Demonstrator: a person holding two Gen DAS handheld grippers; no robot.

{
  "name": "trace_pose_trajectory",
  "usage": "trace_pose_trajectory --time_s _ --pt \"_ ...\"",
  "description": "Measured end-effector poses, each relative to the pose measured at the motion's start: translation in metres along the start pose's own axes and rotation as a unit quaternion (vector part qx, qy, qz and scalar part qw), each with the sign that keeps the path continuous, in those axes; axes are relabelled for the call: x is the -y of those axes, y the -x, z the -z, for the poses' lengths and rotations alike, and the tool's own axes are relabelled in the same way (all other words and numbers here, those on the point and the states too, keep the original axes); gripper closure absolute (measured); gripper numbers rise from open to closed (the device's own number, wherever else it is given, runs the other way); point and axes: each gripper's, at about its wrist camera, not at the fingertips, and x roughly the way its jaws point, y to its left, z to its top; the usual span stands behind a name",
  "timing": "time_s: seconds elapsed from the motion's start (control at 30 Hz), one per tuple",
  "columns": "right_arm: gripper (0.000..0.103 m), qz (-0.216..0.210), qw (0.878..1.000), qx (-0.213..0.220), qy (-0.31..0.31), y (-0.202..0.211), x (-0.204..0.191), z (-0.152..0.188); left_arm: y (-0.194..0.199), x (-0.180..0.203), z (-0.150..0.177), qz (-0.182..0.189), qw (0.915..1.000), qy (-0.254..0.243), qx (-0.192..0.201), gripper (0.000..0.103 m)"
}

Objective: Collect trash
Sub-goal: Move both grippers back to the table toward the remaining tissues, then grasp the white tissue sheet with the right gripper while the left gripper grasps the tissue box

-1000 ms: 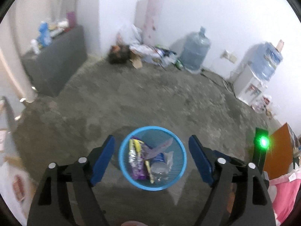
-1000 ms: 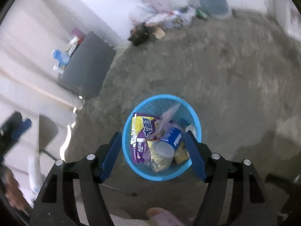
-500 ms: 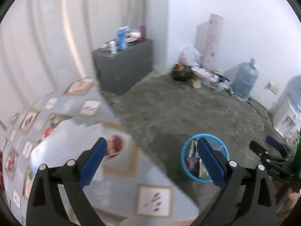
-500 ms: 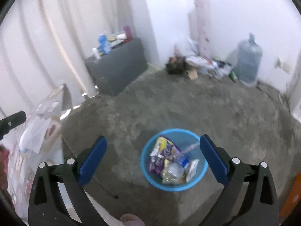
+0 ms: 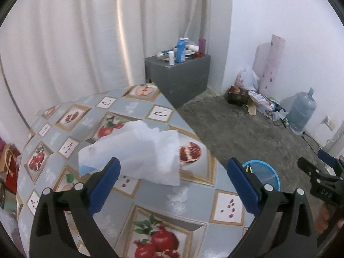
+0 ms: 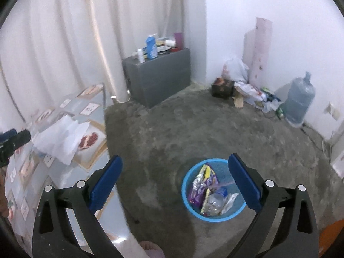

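Your left claw (image 5: 173,179) had just finished spreading wide and gripped nothing; a crumpled white tissue (image 5: 137,150) lay on the fruit-print tabletop (image 5: 169,217) just beyond its fingers at 12 o'clock. Your right claw (image 6: 175,178) had likewise been opening and was empty, with the blue trash basket (image 6: 212,190) of wrappers on the concrete floor (image 6: 193,129) at 1 o'clock. A grey cabinet (image 6: 159,75) stood far off by the curtain (image 6: 64,43).
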Motion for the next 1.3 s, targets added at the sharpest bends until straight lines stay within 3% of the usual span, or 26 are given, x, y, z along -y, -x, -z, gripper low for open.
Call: trace_pose_trajectory --time_s 0.27,0.67,0.97,1.13,1.2,1.3 --pt "0.008 -0.015 0.998 0.019 0.063 0.007 -0.049 -0.010 0.001 -0.030 0.010 -0.019 0.9992 0.034 -0.008 0.006" --pt "0.008 -0.010 0.990 0.044 0.133 0.015 -0.087 -0.009 -0.004 -0.072 0.030 -0.047 0.9966 0.068 -0.002 0.006" --pt "0.008 -0.103 0.989 0.032 0.105 0.005 -0.100 -0.017 -0.007 -0.124 0.040 -0.024 0.9922 0.122 0.009 0.006" --pt "0.008 -0.161 0.983 0.004 0.085 -0.022 -0.127 -0.033 -0.010 -0.153 0.029 0.033 0.9883 0.136 0.062 0.006" --pt "0.015 -0.181 0.980 -0.016 0.076 -0.036 -0.138 -0.038 -0.018 -0.158 0.021 0.031 0.9897 0.124 0.064 0.006" --pt "0.034 -0.212 0.974 -0.052 0.068 -0.066 -0.159 -0.048 -0.043 -0.167 0.010 0.027 0.9921 0.113 0.046 0.006"
